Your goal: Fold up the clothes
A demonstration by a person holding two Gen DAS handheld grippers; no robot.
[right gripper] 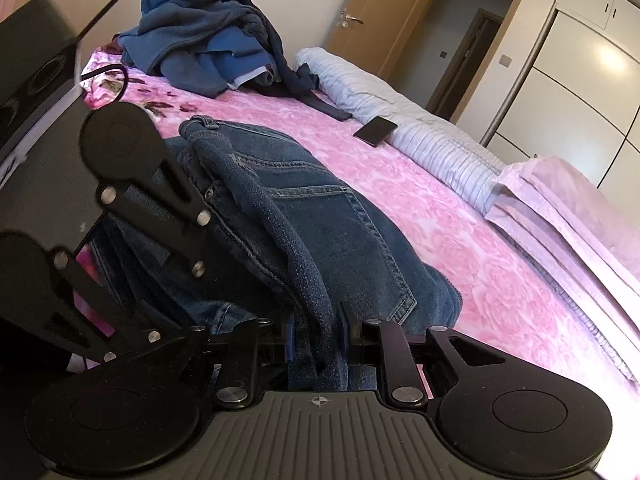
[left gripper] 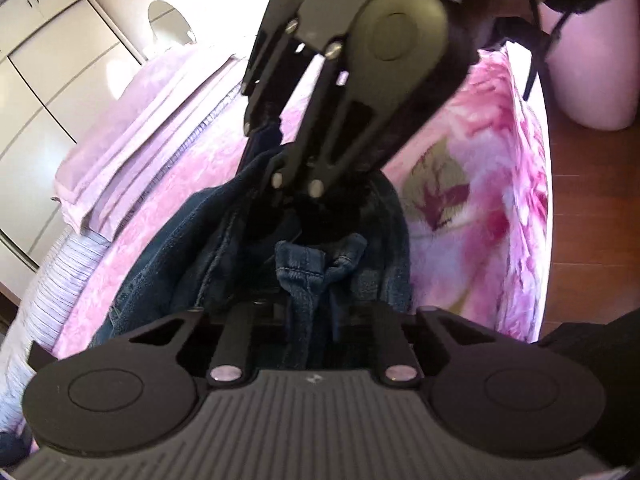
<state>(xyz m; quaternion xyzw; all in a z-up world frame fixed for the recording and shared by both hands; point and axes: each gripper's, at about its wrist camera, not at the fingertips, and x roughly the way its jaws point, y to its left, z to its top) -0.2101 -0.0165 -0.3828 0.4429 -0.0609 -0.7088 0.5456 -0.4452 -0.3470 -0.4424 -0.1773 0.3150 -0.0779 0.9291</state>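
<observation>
A pair of dark blue jeans (right gripper: 340,232) lies folded on the pink floral bedspread (right gripper: 440,220). My right gripper (right gripper: 318,332) is shut on a thick denim edge of the jeans at their near end. My left gripper (left gripper: 306,308) is shut on a bunched denim hem of the same jeans (left gripper: 192,240). The other gripper (left gripper: 340,112) reaches in from above in the left wrist view and meets the jeans just ahead. In the right wrist view the left gripper (right gripper: 132,208) lies against the jeans at the left.
A pile of blue clothes (right gripper: 200,28) sits at the far end of the bed. A black phone (right gripper: 375,130) lies by a striped grey quilt (right gripper: 420,136). Folded pink bedding (right gripper: 568,216) lies at the right. A wardrobe (right gripper: 576,80), a door (right gripper: 384,12) and wooden floor (left gripper: 592,208) surround the bed.
</observation>
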